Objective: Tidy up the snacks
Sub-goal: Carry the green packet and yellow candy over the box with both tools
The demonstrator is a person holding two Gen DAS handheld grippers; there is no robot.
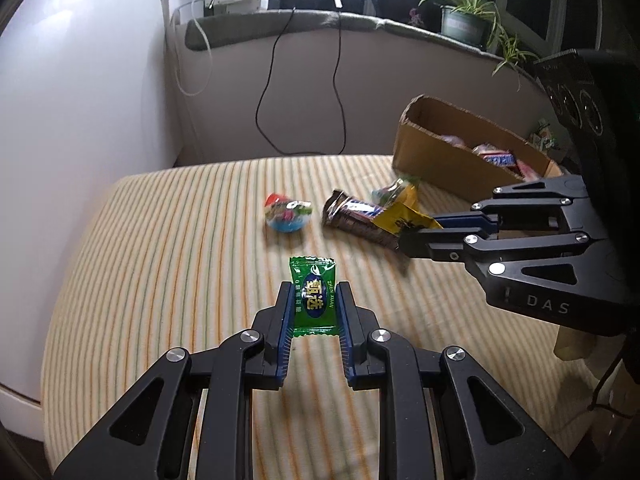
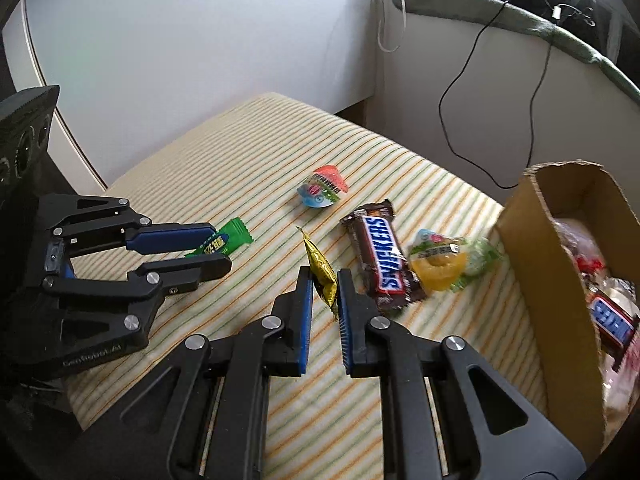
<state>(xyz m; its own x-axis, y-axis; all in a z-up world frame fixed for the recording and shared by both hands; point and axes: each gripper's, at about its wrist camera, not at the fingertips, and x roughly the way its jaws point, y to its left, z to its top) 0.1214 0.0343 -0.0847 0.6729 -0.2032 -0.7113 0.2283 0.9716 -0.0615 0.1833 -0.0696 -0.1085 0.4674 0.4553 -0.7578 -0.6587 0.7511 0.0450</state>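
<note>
While the left gripper [image 1: 313, 308] clenches a green candy [image 1: 313, 299] low in the frame's centre, the right gripper [image 2: 325, 294] pinches a yellow packet [image 2: 321, 273]. At mid-frame a Snickers [image 2: 383, 259] lies on the striped cloth [image 2: 248, 152], near the box [image 2: 532, 240] at right.

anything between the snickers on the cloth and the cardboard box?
Yes, in the right wrist view: a yellow jelly cup and a green-wrapped snack lie between the Snickers bar and the cardboard box.
</note>
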